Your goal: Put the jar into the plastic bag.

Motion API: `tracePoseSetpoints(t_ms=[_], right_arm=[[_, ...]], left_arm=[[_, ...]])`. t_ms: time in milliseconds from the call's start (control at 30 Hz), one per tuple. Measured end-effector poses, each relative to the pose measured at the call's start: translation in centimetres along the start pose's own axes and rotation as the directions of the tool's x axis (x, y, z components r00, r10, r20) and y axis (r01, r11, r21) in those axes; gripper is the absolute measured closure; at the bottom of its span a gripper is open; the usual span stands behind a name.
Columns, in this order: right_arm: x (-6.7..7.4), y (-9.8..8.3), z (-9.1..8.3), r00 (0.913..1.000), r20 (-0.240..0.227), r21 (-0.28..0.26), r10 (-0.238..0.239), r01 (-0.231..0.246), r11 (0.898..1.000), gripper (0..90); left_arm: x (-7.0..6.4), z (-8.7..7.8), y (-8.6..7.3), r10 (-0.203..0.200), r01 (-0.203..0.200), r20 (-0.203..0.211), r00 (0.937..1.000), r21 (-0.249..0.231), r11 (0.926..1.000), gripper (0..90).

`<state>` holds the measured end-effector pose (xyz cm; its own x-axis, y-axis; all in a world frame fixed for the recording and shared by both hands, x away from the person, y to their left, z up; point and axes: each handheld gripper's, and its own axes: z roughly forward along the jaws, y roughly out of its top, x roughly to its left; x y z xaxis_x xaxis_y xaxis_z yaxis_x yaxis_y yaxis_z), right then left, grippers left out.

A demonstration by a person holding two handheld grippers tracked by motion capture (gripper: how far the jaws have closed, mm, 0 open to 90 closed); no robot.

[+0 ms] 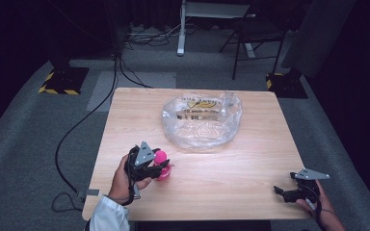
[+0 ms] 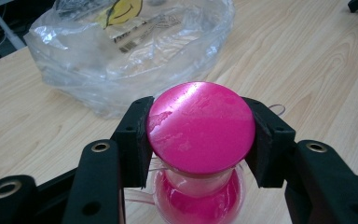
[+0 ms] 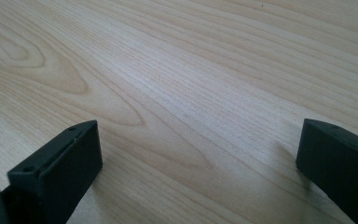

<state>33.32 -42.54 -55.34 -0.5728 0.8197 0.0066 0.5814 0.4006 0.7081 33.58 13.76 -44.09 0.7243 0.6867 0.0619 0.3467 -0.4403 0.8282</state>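
Two black pads of the left gripper [image 2: 200, 140] are clamping a pink bottle's cap [image 2: 200, 126]; glossy plastic risks slipping free.

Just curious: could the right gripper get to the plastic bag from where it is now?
Probably yes. The right gripper is open and empty, and only bare table lies between it and the plastic bag.
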Motion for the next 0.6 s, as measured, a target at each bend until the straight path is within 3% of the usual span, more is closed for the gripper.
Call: tracePoseSetpoints(t_ms=[267,600], right_arm=[[0.0,0.0,0.0,1.0,0.0,0.0,0.0,0.0,1.0,0.0],[0.0,0.0,0.0,1.0,0.0,0.0,0.0,0.0,1.0,0.0]], left_arm=[[0.0,0.7,1.1,-0.016,0.016,0.004,0.9999,-0.008,0.9999,48.1],[0.0,1.8,3.0,0.002,-0.002,0.005,1.0,-0.001,1.0,48.1]])
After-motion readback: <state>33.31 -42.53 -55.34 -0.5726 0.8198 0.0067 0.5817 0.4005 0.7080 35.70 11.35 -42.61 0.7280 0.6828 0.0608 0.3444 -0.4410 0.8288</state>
